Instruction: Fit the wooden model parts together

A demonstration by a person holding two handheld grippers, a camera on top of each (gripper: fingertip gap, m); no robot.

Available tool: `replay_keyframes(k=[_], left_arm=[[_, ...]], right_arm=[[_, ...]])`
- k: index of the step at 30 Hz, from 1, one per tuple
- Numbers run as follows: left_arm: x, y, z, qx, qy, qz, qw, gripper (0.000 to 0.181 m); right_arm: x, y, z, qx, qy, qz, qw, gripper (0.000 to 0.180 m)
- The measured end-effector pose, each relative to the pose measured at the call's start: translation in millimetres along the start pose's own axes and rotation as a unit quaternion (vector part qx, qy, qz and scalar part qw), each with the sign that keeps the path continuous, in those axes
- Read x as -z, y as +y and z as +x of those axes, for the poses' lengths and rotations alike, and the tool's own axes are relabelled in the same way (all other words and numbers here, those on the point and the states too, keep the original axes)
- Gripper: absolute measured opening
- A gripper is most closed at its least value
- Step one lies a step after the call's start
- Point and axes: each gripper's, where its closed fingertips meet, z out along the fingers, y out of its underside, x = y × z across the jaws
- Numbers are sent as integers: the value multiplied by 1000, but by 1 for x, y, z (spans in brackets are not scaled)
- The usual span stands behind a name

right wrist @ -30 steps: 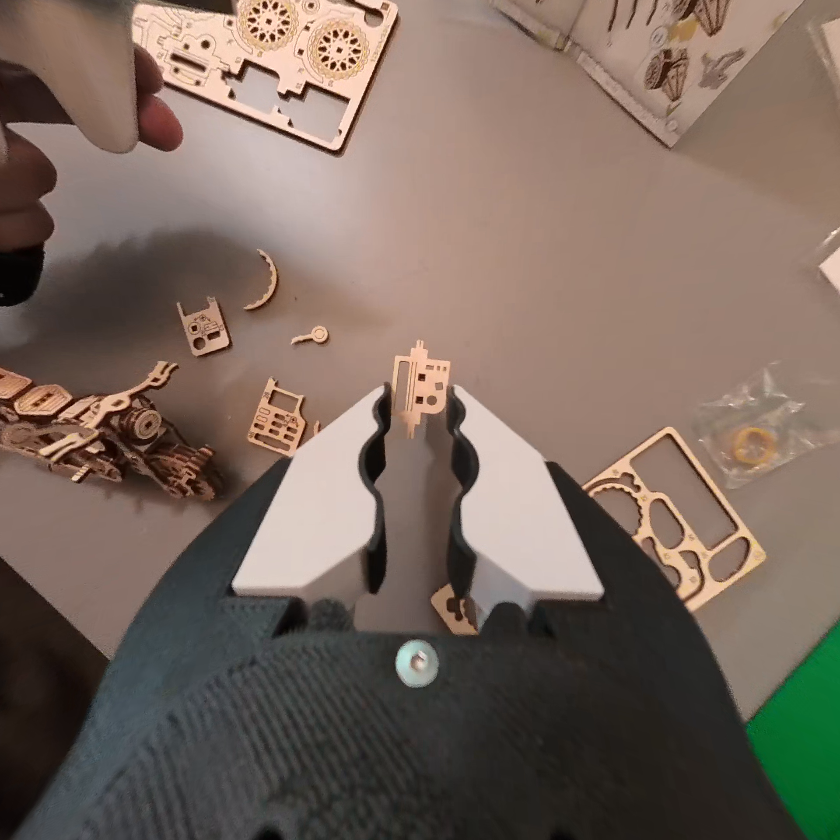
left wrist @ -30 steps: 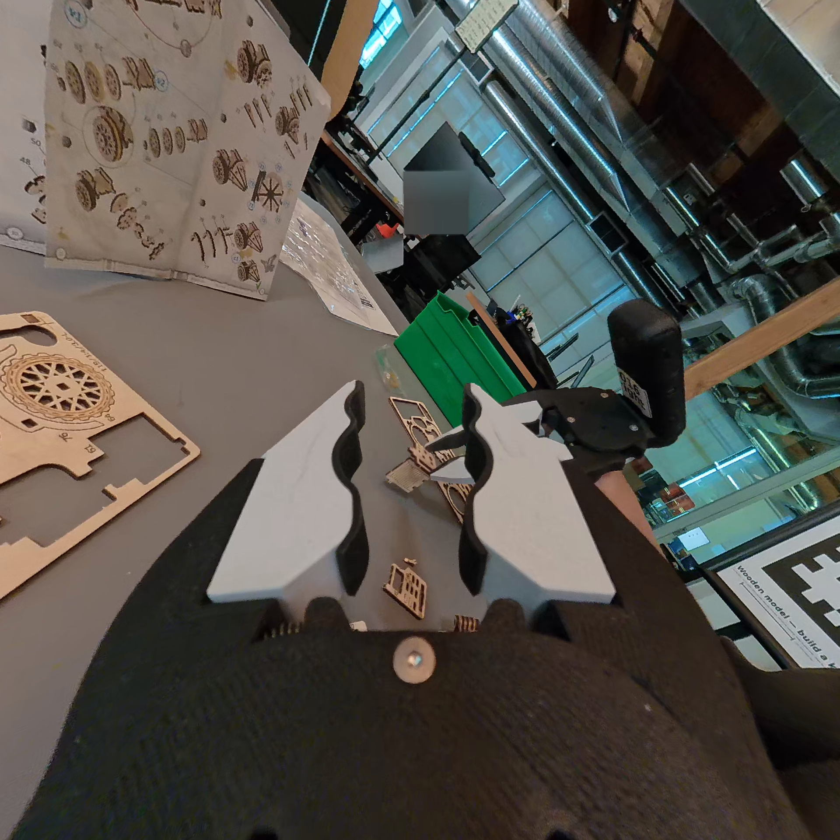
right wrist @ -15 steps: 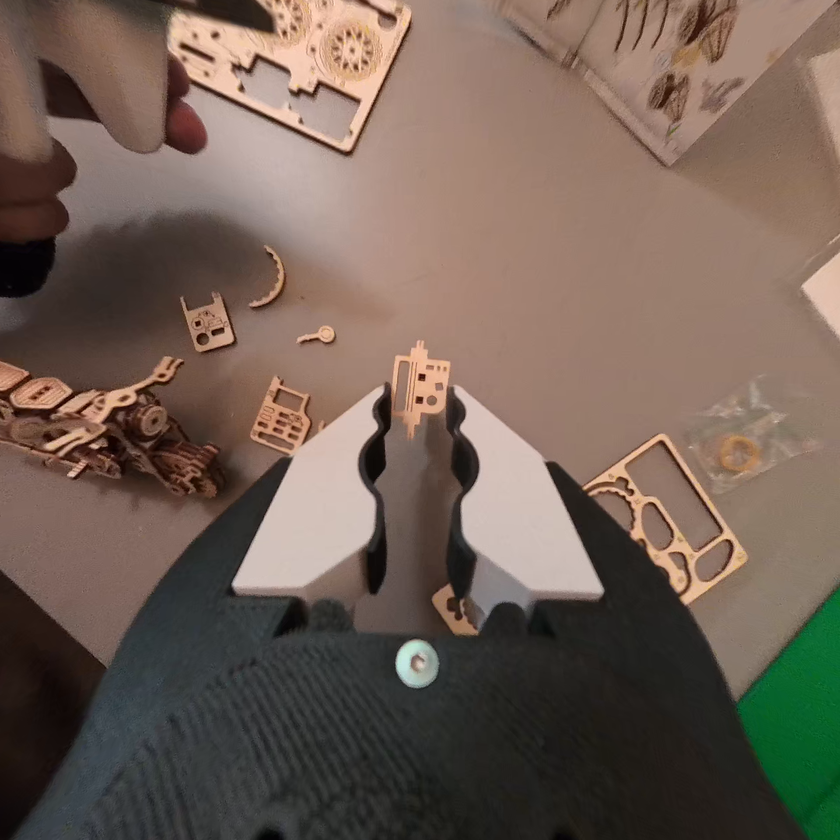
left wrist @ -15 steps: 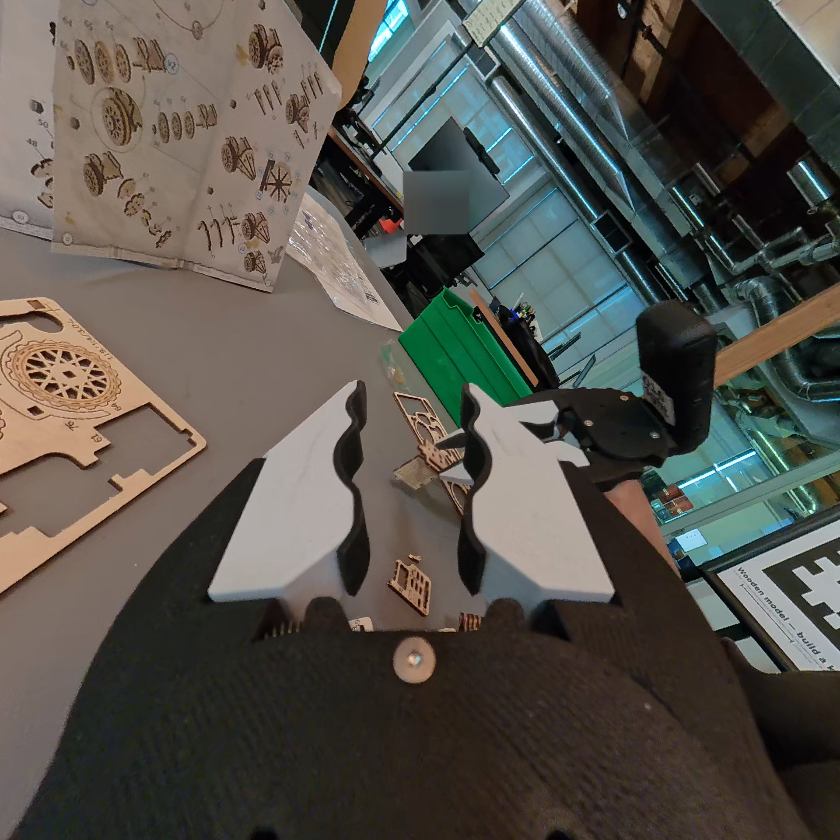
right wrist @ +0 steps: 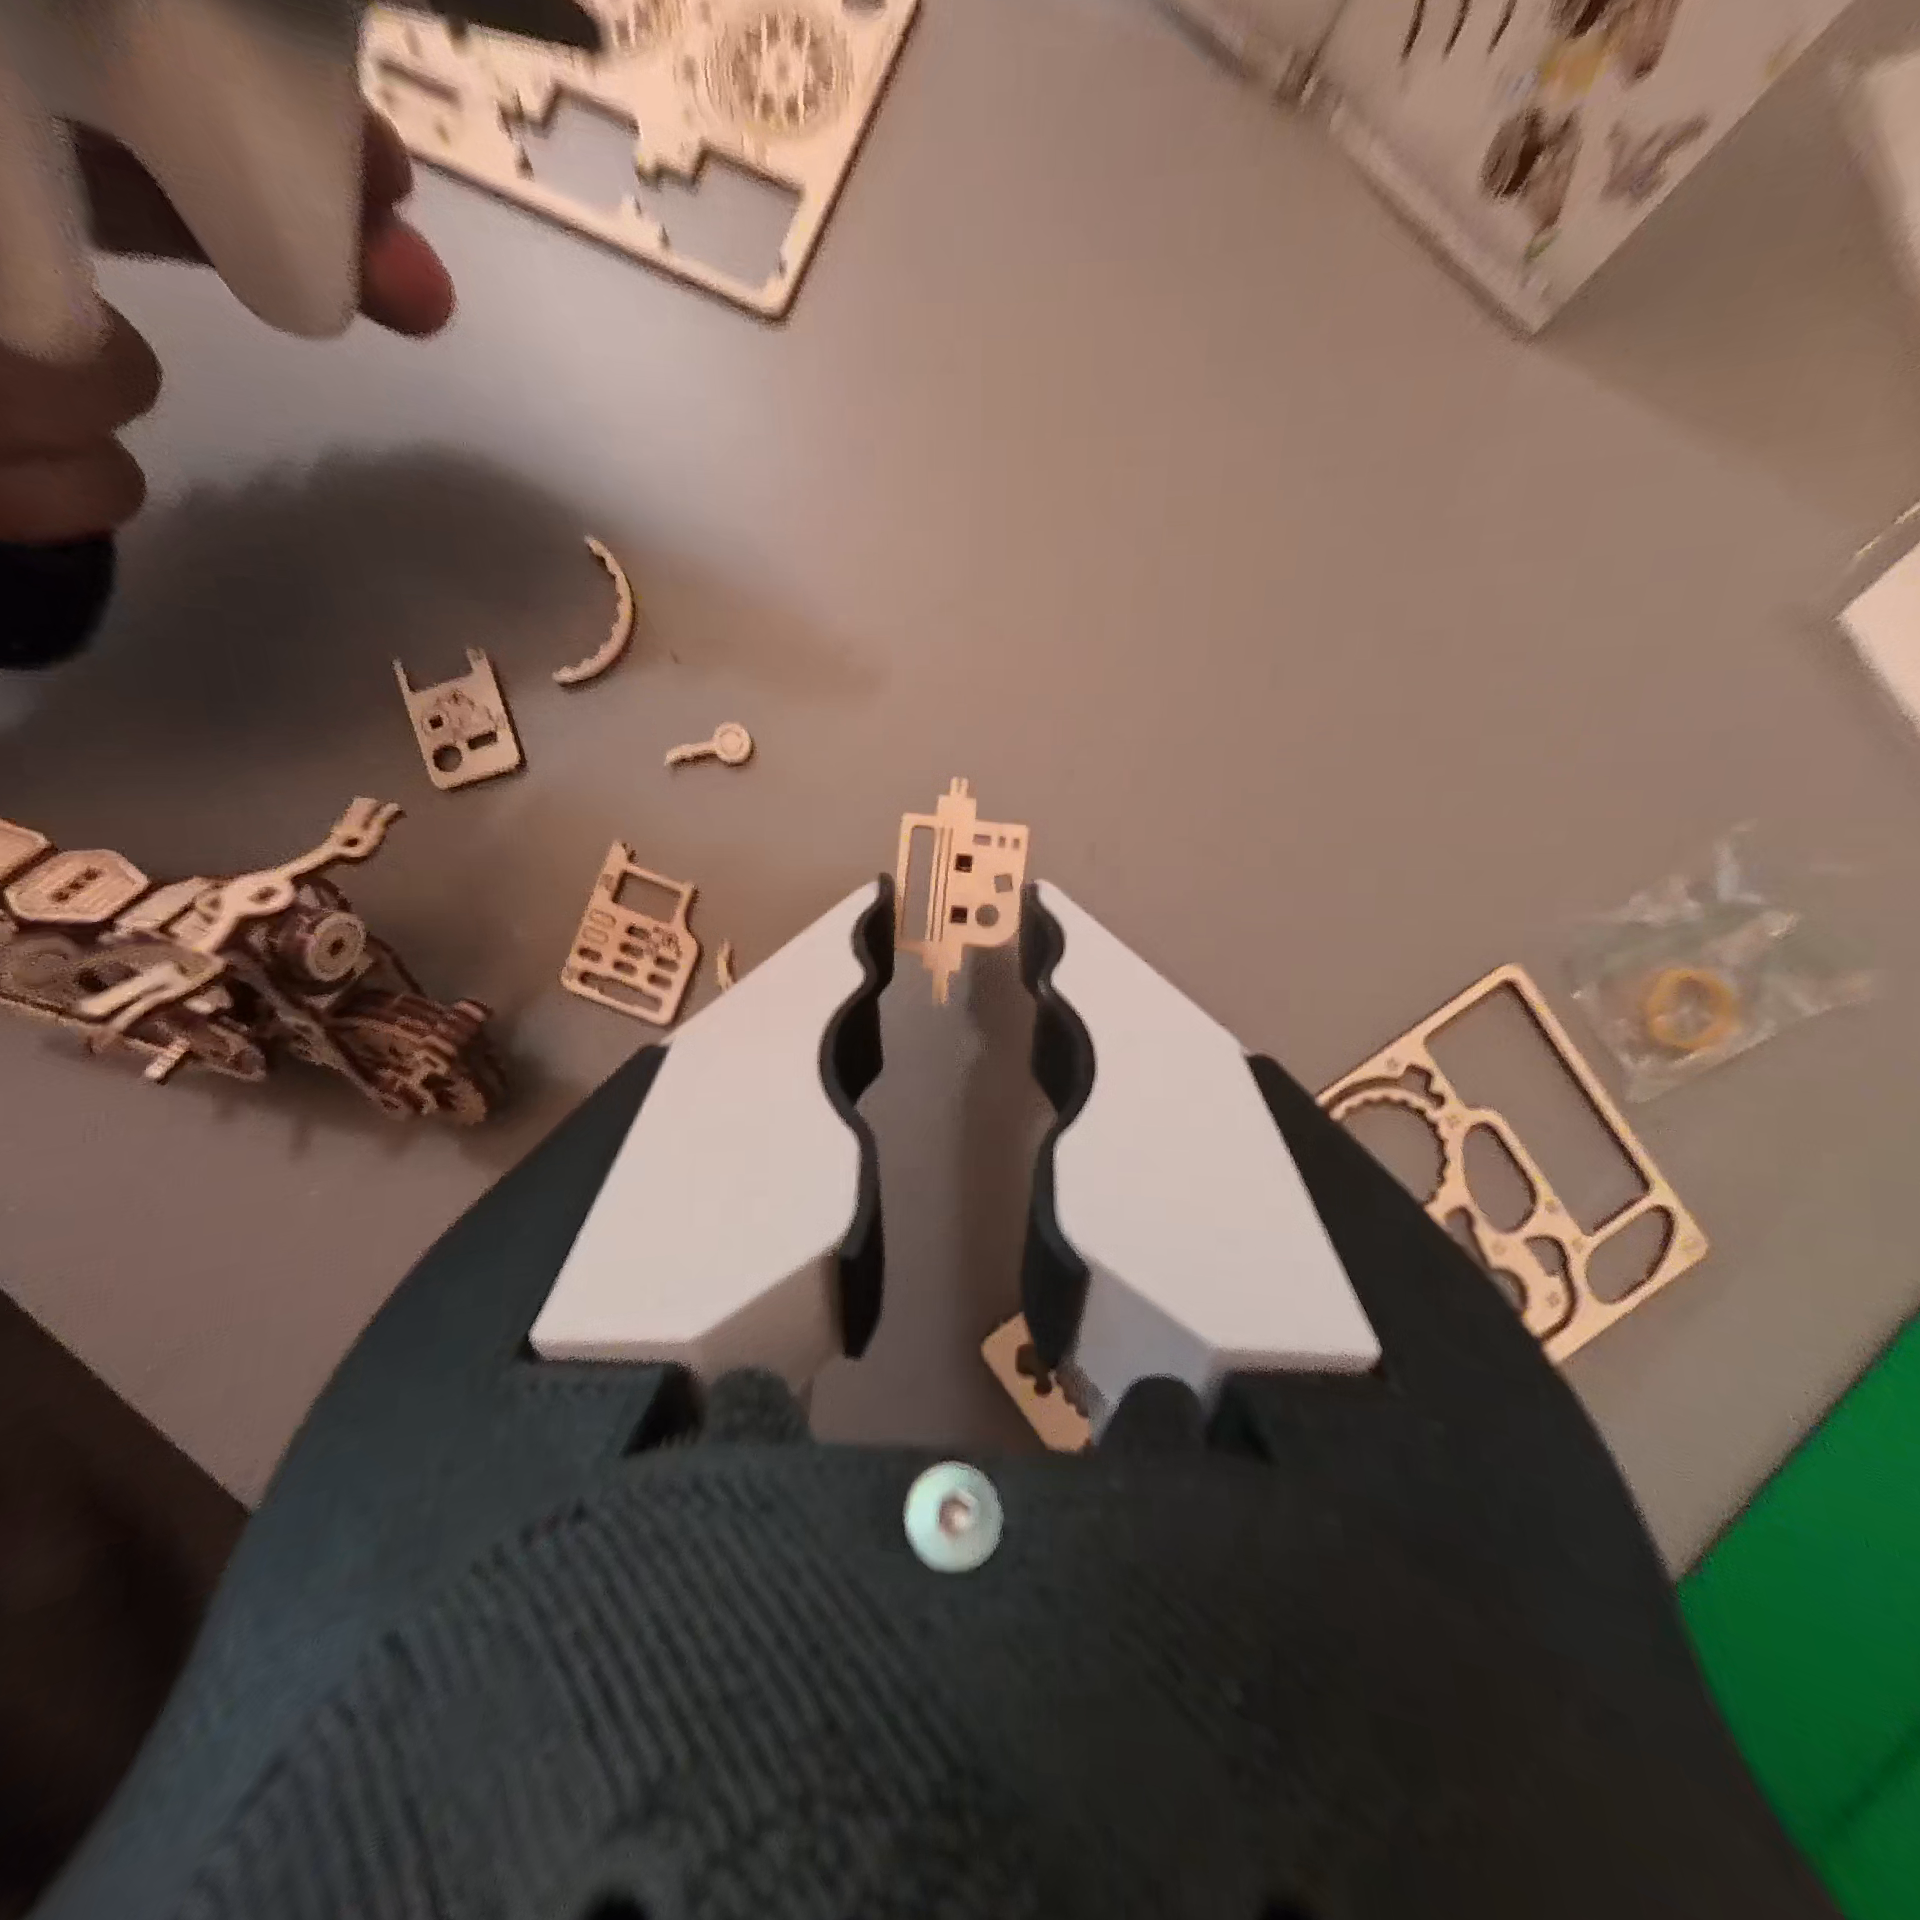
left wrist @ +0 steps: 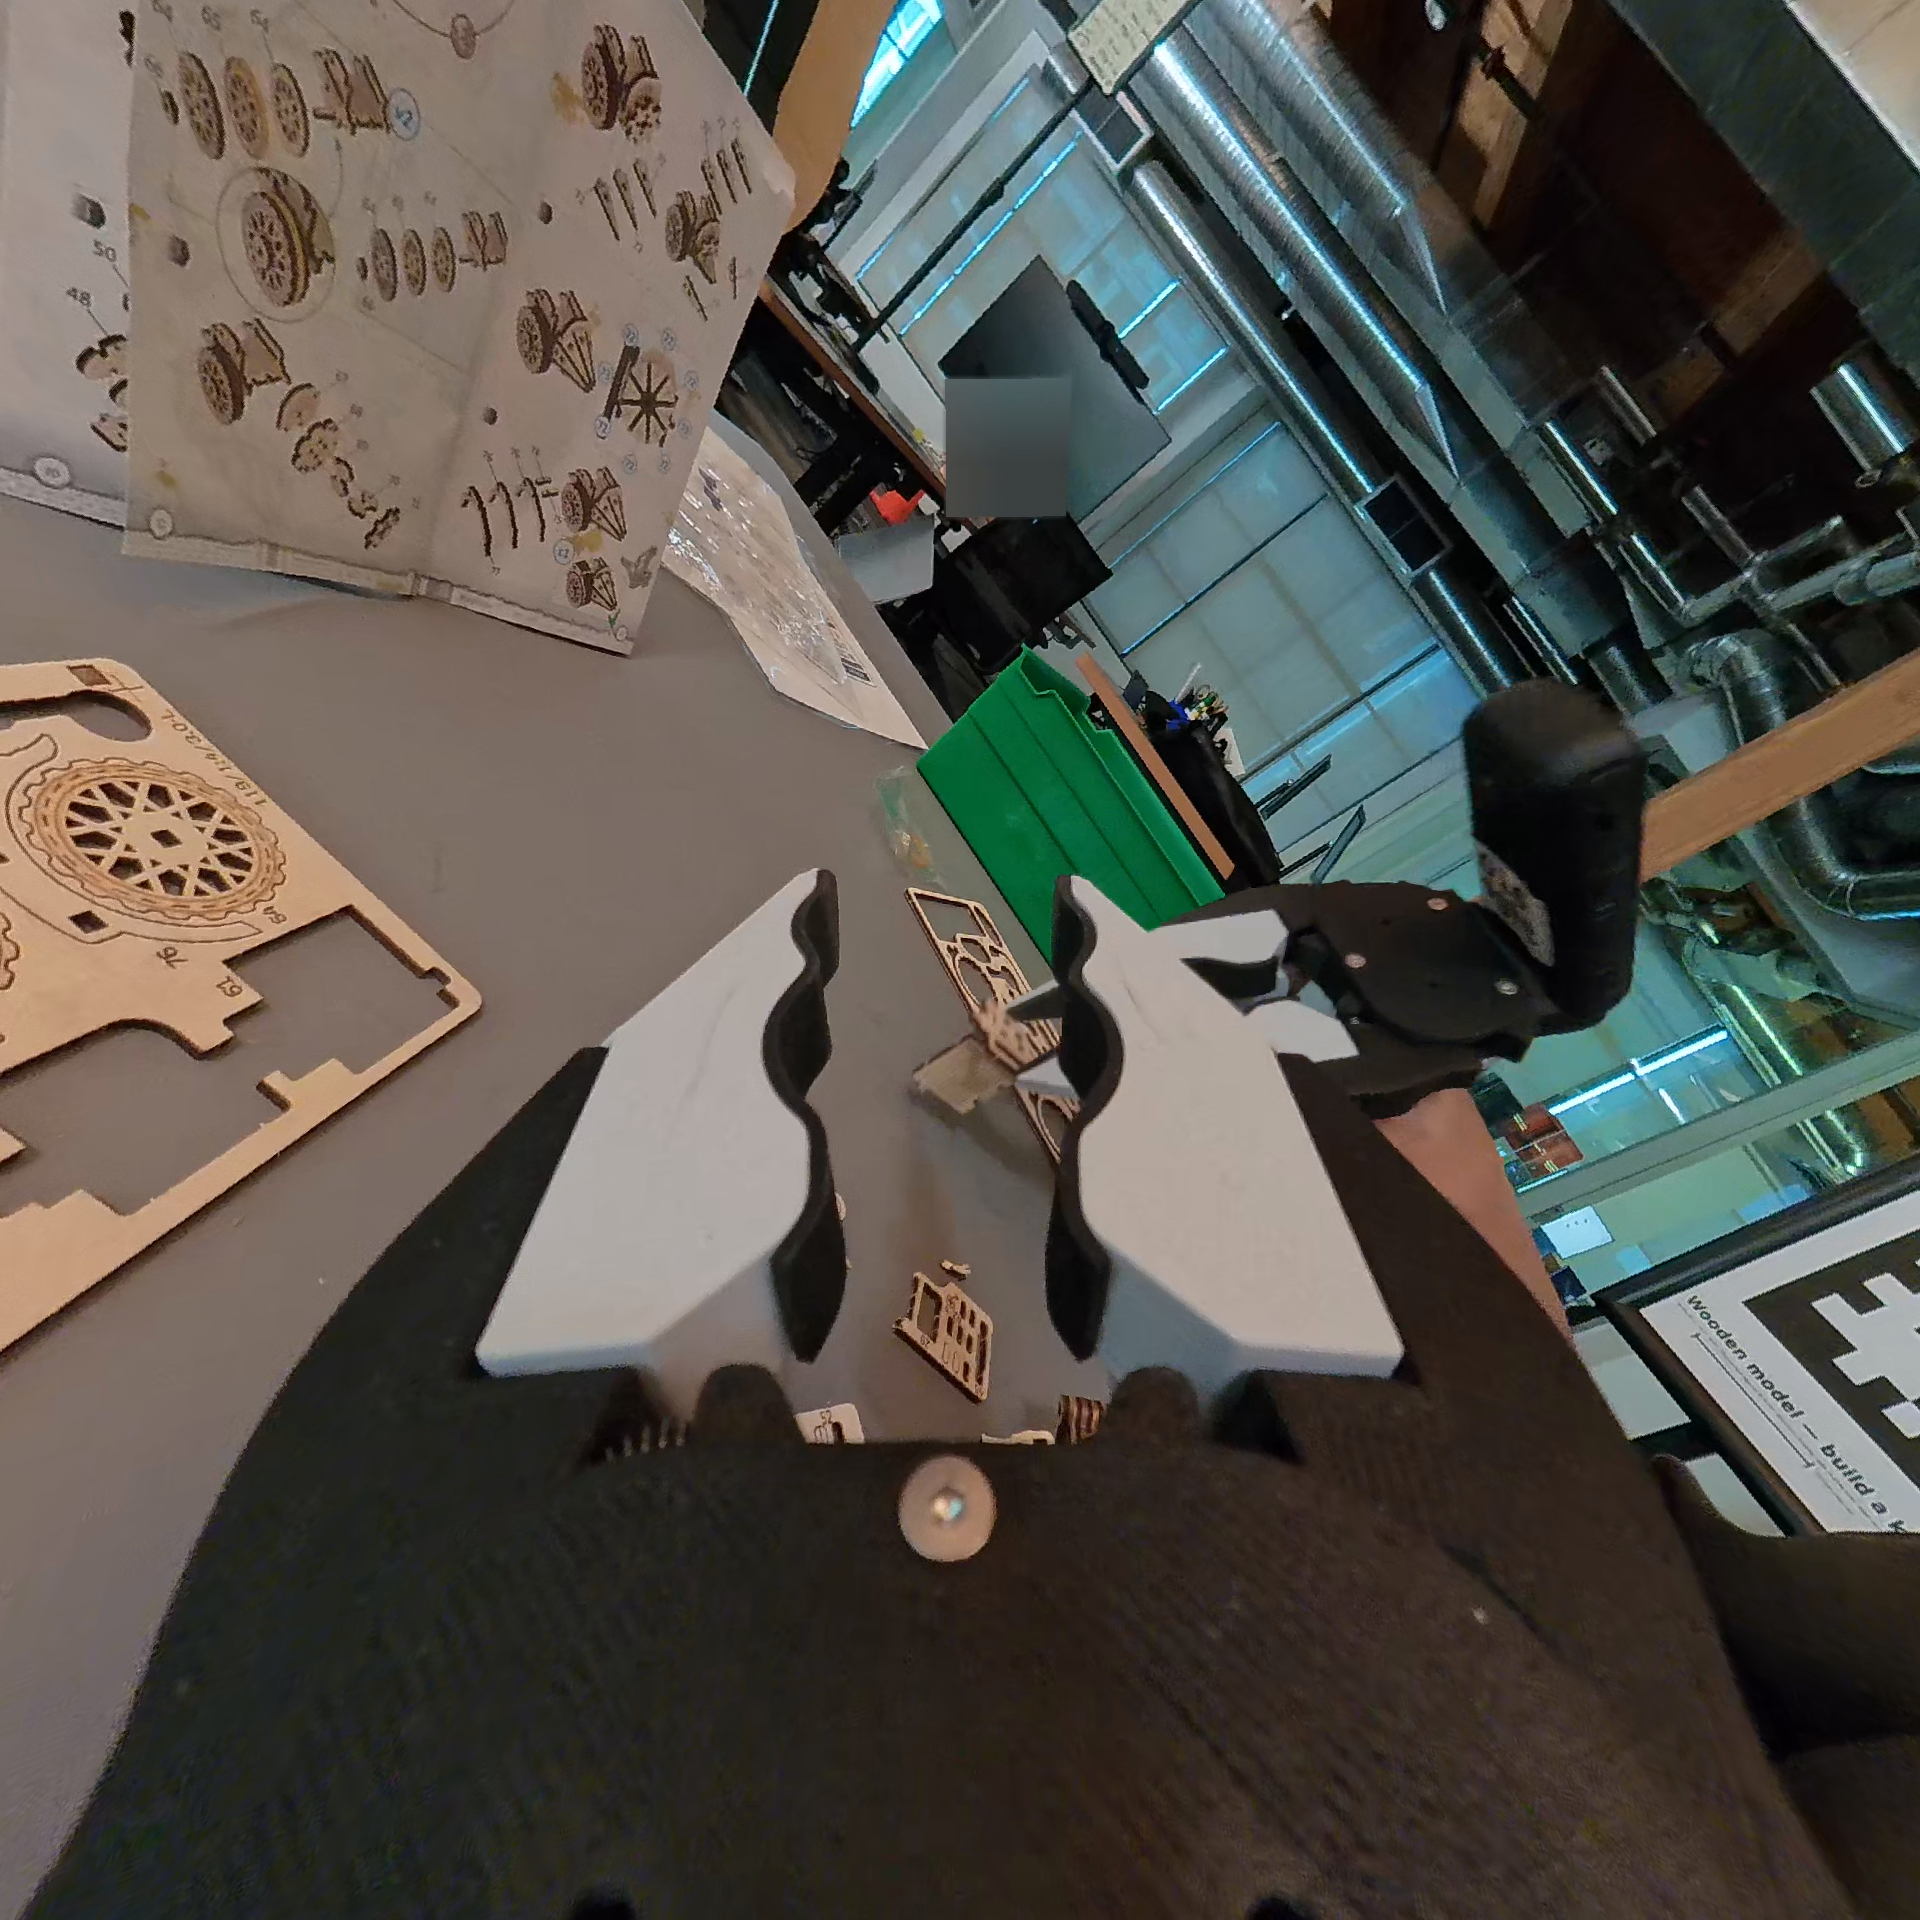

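Plate (right wrist: pixel 961 894), the small slotted one, sits pinched at the very tips of your right gripper (right wrist: pixel 956 904): fingers nearly closed on it, thin edges caught between the black pads, plate upright and facing the cam, well above the counter (right wrist: pixel 1143 520). Left gripper (left wrist: pixel 940 935) hangs wide open w/ nothing in it; loose parts show through the gap, incl. a grille piece (left wrist: pixel 943 1332).

Landmark = the half-built model (right wrist: pixel 239 966), lying left of the plate on the counter. Grille piece (right wrist: pixel 632 945) lies between model and plate; another small panel (right wrist: pixel 457 722), a curved strip (right wrist: pixel 605 613) and a pin (right wrist: pixel 717 745) lie beyond it. Spent frame (right wrist: pixel 1507 1153) is on the far side of the plate from the model.

Step in hand, prob.: carry plate to the model and seat it. Tips:
- Grip is shallow, so move slow; a bump could twist the plate out.
- Use the left gripper to steady the model first; it looks light and may slide when you push.
- Line tabs up w/ the slot before pressing; thin ply tabs snap if forced crooked.
- Can't tell which slot it goes in from here; check the sheet (left wrist: pixel 416 312).
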Motion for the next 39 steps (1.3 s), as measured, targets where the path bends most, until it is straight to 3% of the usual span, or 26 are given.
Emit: replay_keyframes(k=[1,4,10,12,17,22,26,31,33,35,39], left_arm=[[0,0,0,-2,-1,0,1000,40],[0,0,-1,0,-2,0,1000,40],[0,1,-2,-3,-3,-1,1000,40],[0,1,-2,1,-2,-2,1000,40],[0,2,-3,0,-4,-2,1000,40],[-1,2,-4,7,-3,-2,1000,40],[-1,3,-4,3,-4,-3,1000,40],[-1,2,-1,7,2,-2,1000,39],[-1,1,2,5,8,0,1000,40],[-1,0,9,7,23,0,1000,41],[-4,2,45,38,107,-7,993,43]], right_arm=[[3,-4,-1,2,1,12,1000,24],[-5,9,2,5,12,-27,1000,24],[5,-1,-1,3,5,2,1000,24],[-5,13,1,4,11,-35,999,24],[6,3,1,1,11,1,1000,24],[1,19,-3,-8,-5,-20,1000,24],[17,1,-4,4,5,34,999,24],[3,13,-8,12,-2,0,1000,24],[16,-3,-6,10,-3,48,999,24],[36,-26,-16,-21,-62,125,990,24],[86,-63,-26,-105,-209,287,929,24]])
